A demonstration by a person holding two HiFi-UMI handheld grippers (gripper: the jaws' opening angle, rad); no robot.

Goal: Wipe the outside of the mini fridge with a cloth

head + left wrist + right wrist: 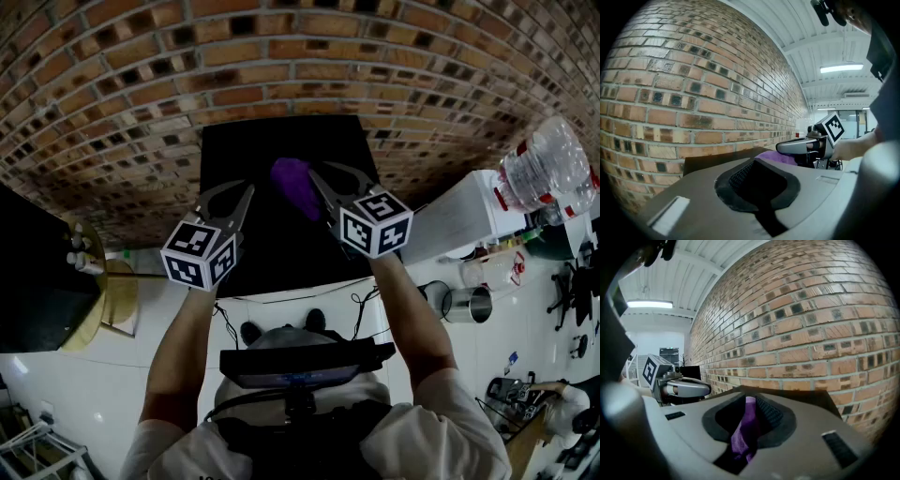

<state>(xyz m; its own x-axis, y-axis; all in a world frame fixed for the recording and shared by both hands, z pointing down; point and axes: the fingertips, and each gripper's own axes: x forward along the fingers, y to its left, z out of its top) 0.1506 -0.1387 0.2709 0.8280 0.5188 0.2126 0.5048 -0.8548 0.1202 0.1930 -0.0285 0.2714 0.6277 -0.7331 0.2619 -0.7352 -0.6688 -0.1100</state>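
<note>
My right hand-held gripper (751,411) is clamped on the crumpled purple cloth (294,186), over the black boxy mini fridge (272,248) near its top's back edge. The left hand-held gripper (752,176) is closed, empty. I judge I'm wiping the top; next I press down and sweep forward

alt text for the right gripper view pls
The right gripper holds a purple cloth pinched between its jaws, aimed over the black top of a mini fridge toward a brick wall. The left gripper is alongside at the left.
</note>
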